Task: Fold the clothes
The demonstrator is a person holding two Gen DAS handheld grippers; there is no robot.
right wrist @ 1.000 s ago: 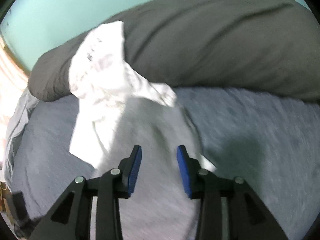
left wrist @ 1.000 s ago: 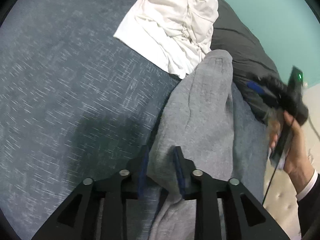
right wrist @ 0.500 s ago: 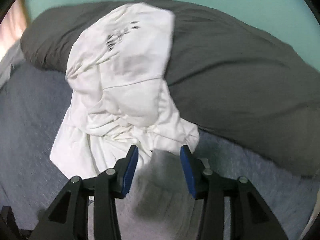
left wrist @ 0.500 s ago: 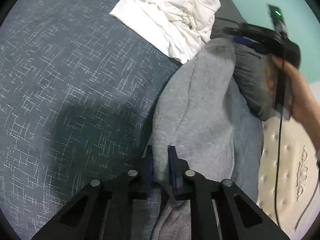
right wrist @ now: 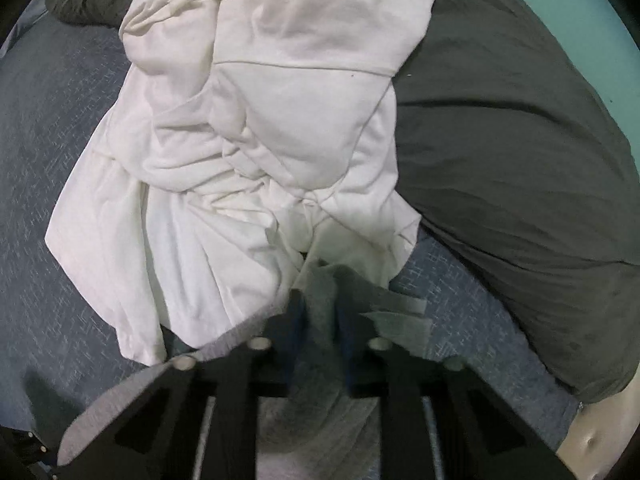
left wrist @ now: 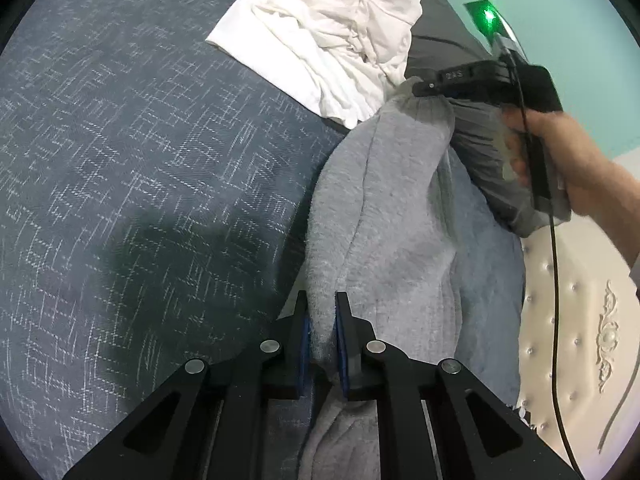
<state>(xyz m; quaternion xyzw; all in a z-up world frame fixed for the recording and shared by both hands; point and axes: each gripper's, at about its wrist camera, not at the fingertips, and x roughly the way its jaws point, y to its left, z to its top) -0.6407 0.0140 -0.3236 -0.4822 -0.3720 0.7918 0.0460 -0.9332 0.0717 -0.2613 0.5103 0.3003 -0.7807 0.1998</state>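
Since earlier frame, my right gripper [right wrist: 320,320] came down, now clenched on far end of grey garment [left wrist: 384,216]. Left gripper [left wrist: 320,340] clamps near end. Garment on bed [left wrist: 140,160], long axis running gripper to gripper, white shirt [right wrist: 260,120] just beyond.

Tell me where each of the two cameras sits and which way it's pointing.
Left wrist: on the left gripper, facing along the grey garment towards the right gripper and hand.
Right wrist: on the right gripper, facing the white garment and dark pillow; only its own fingers show.
Shared: both garments, pillow, blue bedcover.
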